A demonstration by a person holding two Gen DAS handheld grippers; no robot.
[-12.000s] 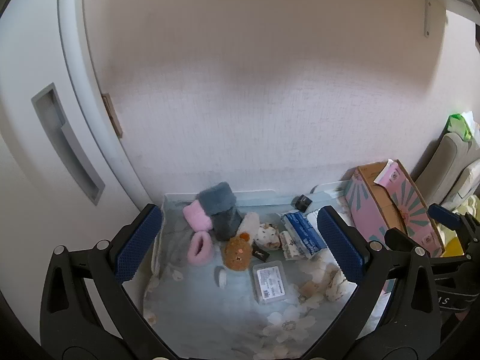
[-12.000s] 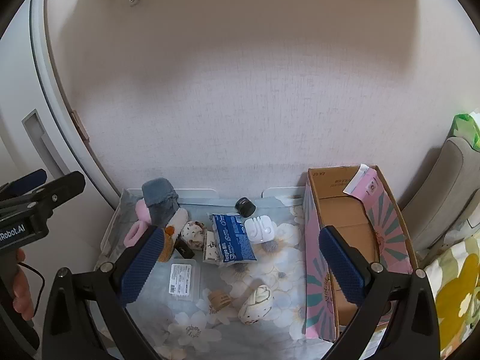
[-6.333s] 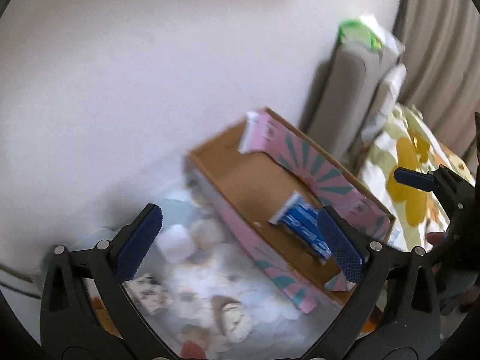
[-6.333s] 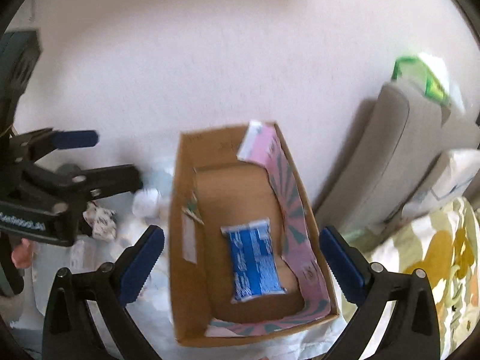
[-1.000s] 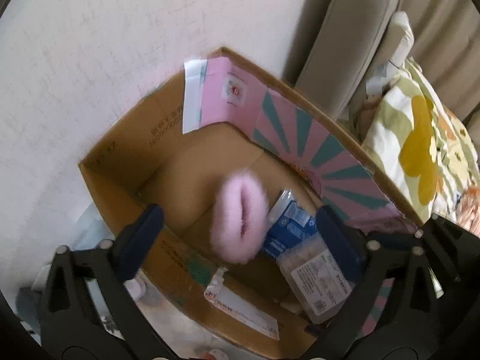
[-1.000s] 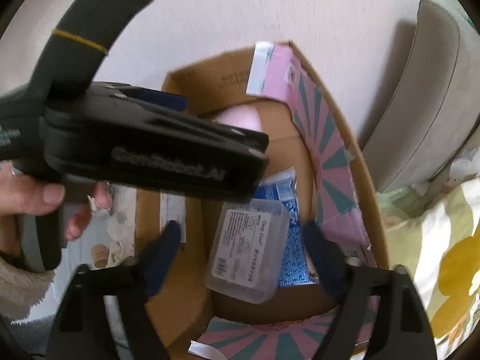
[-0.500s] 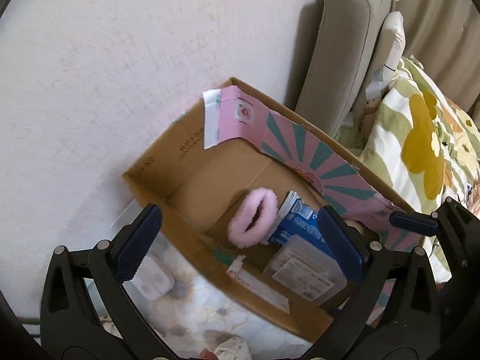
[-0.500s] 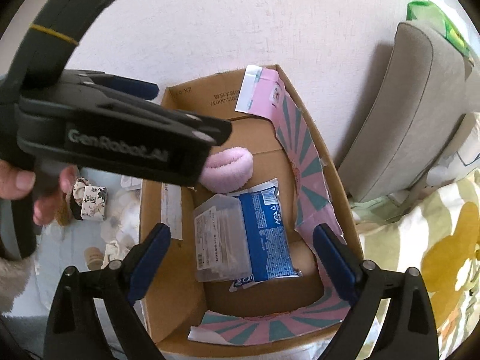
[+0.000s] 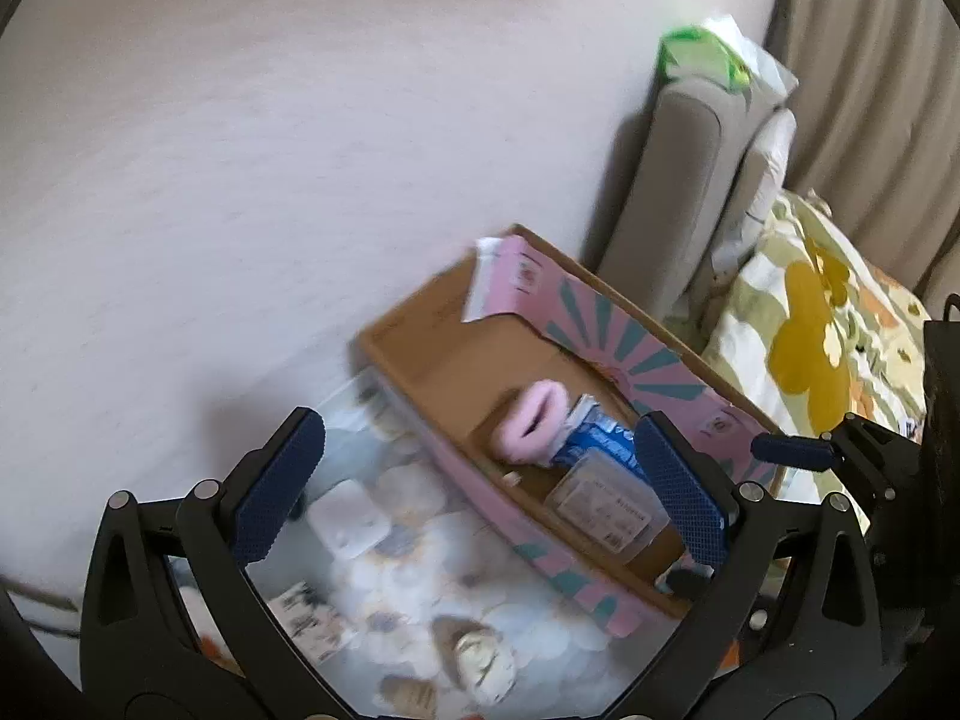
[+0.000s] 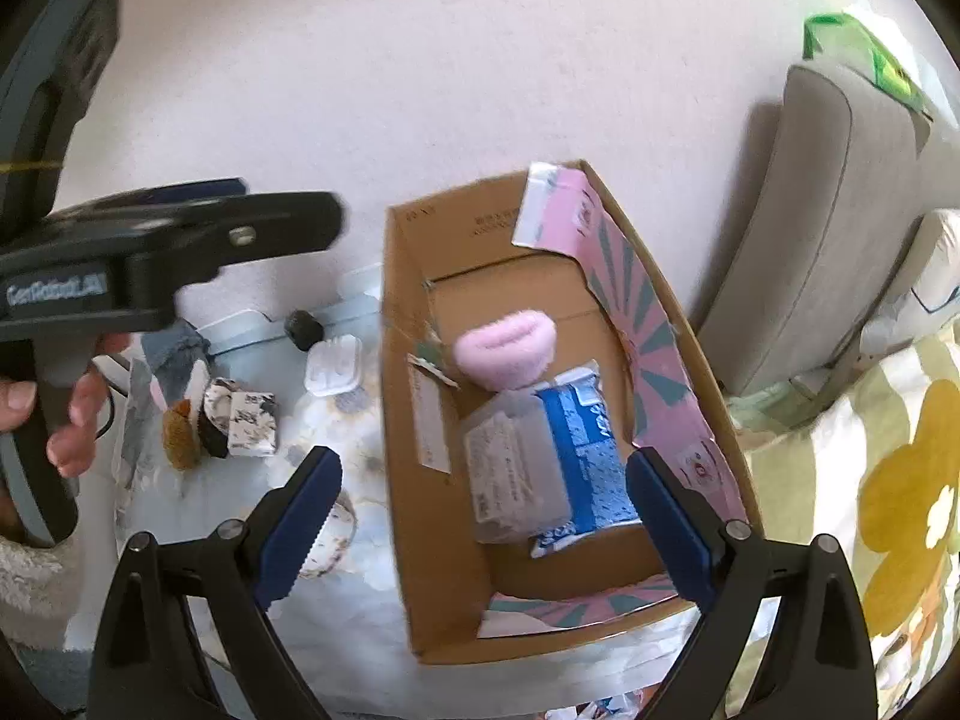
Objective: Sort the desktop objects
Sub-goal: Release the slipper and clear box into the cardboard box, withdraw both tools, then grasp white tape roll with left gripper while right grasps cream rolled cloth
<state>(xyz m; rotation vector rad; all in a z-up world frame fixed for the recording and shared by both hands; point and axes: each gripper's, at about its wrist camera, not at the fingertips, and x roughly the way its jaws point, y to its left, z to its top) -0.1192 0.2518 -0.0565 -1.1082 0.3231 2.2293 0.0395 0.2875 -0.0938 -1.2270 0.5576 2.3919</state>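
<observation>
Tools both gape empty: left tool [image 9: 480, 480] and right tool [image 10: 483, 504] above box [image 10: 444, 570] holding scrunchie [image 10: 504, 348], packet [image 10: 585, 450], case [image 10: 510, 474].

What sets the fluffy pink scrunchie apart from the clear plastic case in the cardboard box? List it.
The fluffy pink scrunchie is soft, rounded and opaque; the clear plastic case is rigid, flat, rectangular and see-through with a printed label. The scrunchie sits toward the box's far end, the case nearer, overlapping a blue packet. Both lie inside the cardboard box.
</observation>
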